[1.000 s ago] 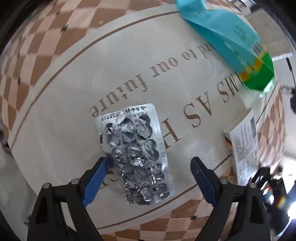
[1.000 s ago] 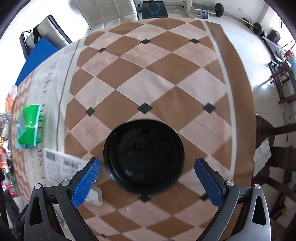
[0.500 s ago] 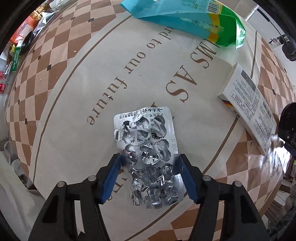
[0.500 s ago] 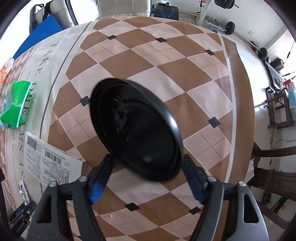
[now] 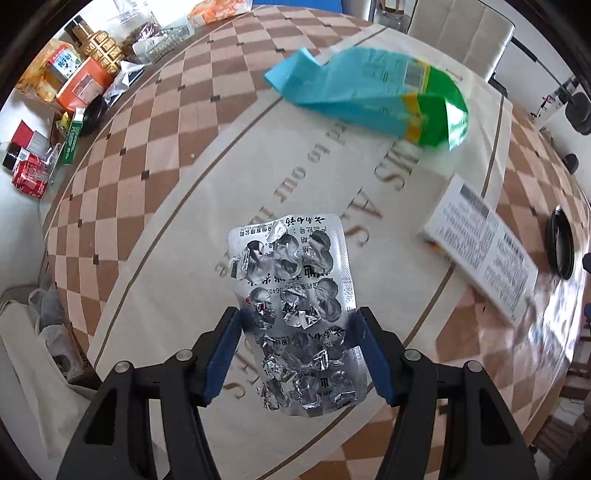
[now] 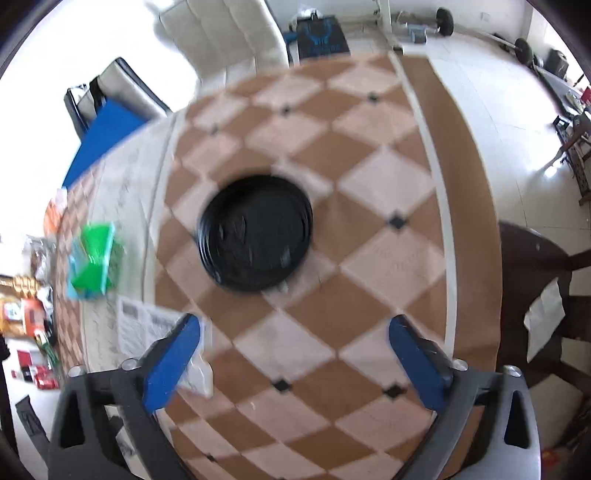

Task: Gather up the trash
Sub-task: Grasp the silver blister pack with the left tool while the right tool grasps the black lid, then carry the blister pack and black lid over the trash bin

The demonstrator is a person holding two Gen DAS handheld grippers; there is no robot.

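My left gripper (image 5: pixel 297 341) is shut on an empty silver blister pack (image 5: pixel 291 291) and holds it above the tablecloth. A teal and green wrapper (image 5: pixel 373 94) lies farther back, and a white medicine box (image 5: pixel 484 247) lies to the right. My right gripper (image 6: pixel 295 354) is open and empty, above the checkered cloth. A black round lid (image 6: pixel 255 232) lies on the cloth ahead of it, apart from the fingers. The lid also shows at the right edge of the left wrist view (image 5: pixel 561 243). The wrapper (image 6: pixel 94 258) and the box (image 6: pixel 147 325) show at the right wrist view's left.
Bottles, boxes and packets (image 5: pixel 74 77) crowd the far left of the table. A white chair (image 5: pixel 461 33) stands behind the table. In the right wrist view a dark wooden chair (image 6: pixel 535 295) stands at the table's right edge, and a blue folder (image 6: pixel 107 133) lies at the far left.
My left gripper has closed on the blister pack and lifted it off the cloth. My right gripper closed around the black lid and tilted it, then opened and drew back; the lid lies flat again.
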